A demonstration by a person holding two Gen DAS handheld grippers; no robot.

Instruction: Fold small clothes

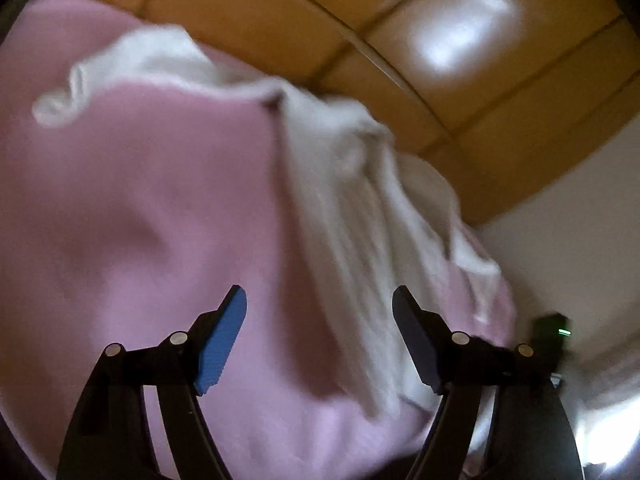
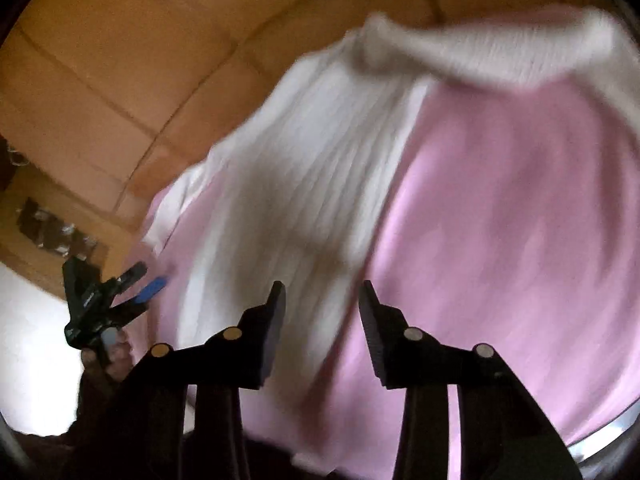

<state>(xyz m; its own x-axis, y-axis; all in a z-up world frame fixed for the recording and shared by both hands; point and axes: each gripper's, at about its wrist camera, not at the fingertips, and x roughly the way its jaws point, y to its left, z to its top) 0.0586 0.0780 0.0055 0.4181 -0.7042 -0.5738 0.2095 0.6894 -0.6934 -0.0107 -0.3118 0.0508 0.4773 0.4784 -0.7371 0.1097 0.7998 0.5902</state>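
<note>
Our left gripper [image 1: 320, 300] stands with its jaws spread wide and nothing between them; one finger carries a blue pad [image 1: 222, 344], the other pad looks dark. Our right gripper [image 2: 322, 294] is parted too, more narrowly, and holds nothing. Both hang over the garment without touching it, as far as the blur lets us judge.

The landmark is the white ribbed garment [image 1: 352, 216], a small knitted piece lying crumpled in a long band. In the left wrist view it runs from beyond the fingertips down between our open jaws towards the dark finger. In the right wrist view the same garment [image 2: 288, 184] spreads out ahead of the jaws, and a rolled sleeve or hem [image 2: 480, 52] lies across its far end. Whether it is a top or something else we cannot tell, as both views are smeared.

Under the garment lies a pink cloth [image 1: 140, 200], which reaches out well past it on one side [image 2: 520, 220] and peeks out along the other edge too. Beyond the garment's far edge is a floor of orange-brown tiles [image 1: 500, 92] with dark joints and a bright patch of reflected light. In the right wrist view, the left gripper [image 2: 150, 280] shows beside the garment's near corner, its blue pad towards the pink cloth, held in a hand [image 2: 114, 354].
</note>
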